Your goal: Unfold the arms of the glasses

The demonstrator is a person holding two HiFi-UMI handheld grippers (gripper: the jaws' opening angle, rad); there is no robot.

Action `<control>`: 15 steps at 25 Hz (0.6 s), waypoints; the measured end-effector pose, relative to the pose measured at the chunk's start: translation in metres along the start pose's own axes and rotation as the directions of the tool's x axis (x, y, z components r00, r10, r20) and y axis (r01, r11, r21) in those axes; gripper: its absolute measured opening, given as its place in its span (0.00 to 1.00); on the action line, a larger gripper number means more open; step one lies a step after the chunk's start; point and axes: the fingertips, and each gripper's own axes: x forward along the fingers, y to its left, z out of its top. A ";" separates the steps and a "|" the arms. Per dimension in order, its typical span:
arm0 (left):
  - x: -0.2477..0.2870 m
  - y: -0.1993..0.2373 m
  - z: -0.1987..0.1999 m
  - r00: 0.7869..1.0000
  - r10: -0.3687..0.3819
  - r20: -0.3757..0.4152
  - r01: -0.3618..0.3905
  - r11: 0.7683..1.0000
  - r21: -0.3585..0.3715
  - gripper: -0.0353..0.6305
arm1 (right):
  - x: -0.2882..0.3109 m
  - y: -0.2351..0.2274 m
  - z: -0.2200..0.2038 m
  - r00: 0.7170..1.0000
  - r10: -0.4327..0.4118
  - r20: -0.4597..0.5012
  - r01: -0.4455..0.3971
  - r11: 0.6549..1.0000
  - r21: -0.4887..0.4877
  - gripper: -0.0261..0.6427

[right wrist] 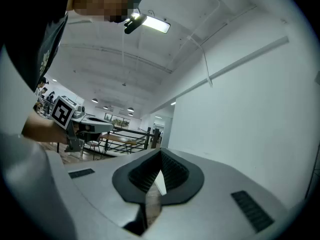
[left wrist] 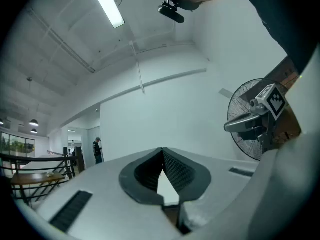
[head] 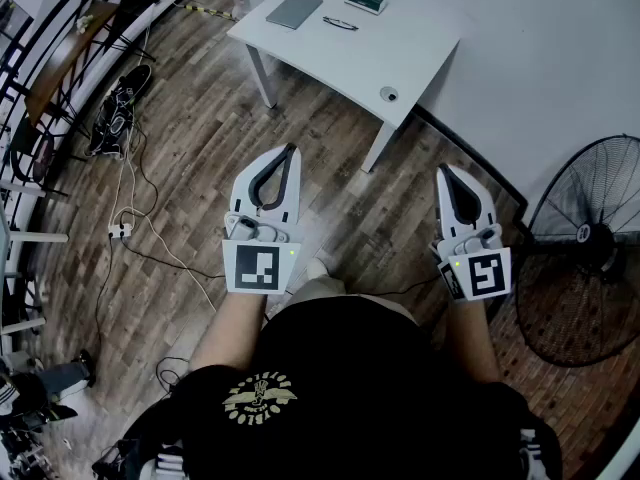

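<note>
Left tongs (head: 292, 151) and right tongs (head: 443, 169) we hold shut and empty, their ribbed black pads (left wrist: 176, 170) meeting tip to tip in white plastic shells. We judge the task not begun: 0 of 2 arms unfolded. Well ahead, on a smooth white table (head: 405, 50), lie the thin, dark-framed glasses (head: 340, 24), too small to read further.

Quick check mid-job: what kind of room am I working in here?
Probably an office or lab loft: white table holding glasses, floor fan, black railing.
</note>
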 end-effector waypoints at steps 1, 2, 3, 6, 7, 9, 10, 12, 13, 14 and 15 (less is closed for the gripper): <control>0.001 0.007 -0.003 1.000 0.004 -0.005 -0.004 1.000 -0.010 0.06 | 0.006 0.003 0.001 1.000 0.000 0.000 0.000 1.000 0.001 0.04; 0.001 0.014 -0.006 1.000 0.007 -0.009 -0.007 1.000 -0.017 0.06 | 0.011 0.006 0.001 1.000 0.000 0.000 0.000 1.000 0.002 0.04; 0.001 0.020 -0.008 1.000 0.008 -0.009 -0.008 1.000 -0.020 0.06 | 0.015 0.009 0.001 1.000 0.000 -0.002 0.000 1.000 0.003 0.04; 0.002 0.033 -0.008 1.000 0.000 0.002 0.000 1.000 -0.005 0.06 | 0.021 0.017 0.004 1.000 -0.003 -0.006 0.003 1.000 0.008 0.04; 0.003 0.037 -0.008 1.000 -0.001 0.007 0.001 1.000 -0.005 0.06 | 0.023 0.020 0.006 1.000 -0.001 -0.002 0.001 1.000 0.013 0.04; 0.004 0.044 -0.008 1.000 0.005 0.016 -0.004 1.000 -0.016 0.06 | 0.024 0.024 0.010 1.000 0.009 0.005 -0.009 1.000 0.023 0.04; 0.004 0.048 -0.008 1.000 0.008 0.019 -0.007 1.000 -0.024 0.06 | 0.024 0.025 0.012 1.000 0.015 0.008 -0.015 1.000 0.023 0.04; 0.003 0.052 -0.008 1.000 0.010 0.023 -0.010 0.999 -0.037 0.06 | 0.026 0.026 0.015 1.000 0.023 0.012 -0.024 1.000 0.019 0.04; 0.003 0.053 -0.009 1.000 0.011 0.025 -0.010 0.999 -0.047 0.06 | 0.027 0.026 0.016 1.000 0.028 0.015 -0.028 0.999 0.026 0.04; 0.004 0.053 -0.010 1.000 0.010 0.025 -0.009 0.998 -0.058 0.06 | 0.029 0.026 0.017 0.999 0.034 0.020 -0.035 0.999 0.039 0.04; 0.004 0.052 -0.011 1.000 0.008 0.025 -0.006 0.998 -0.066 0.06 | 0.030 0.026 0.019 0.999 0.042 0.026 -0.044 0.998 0.054 0.04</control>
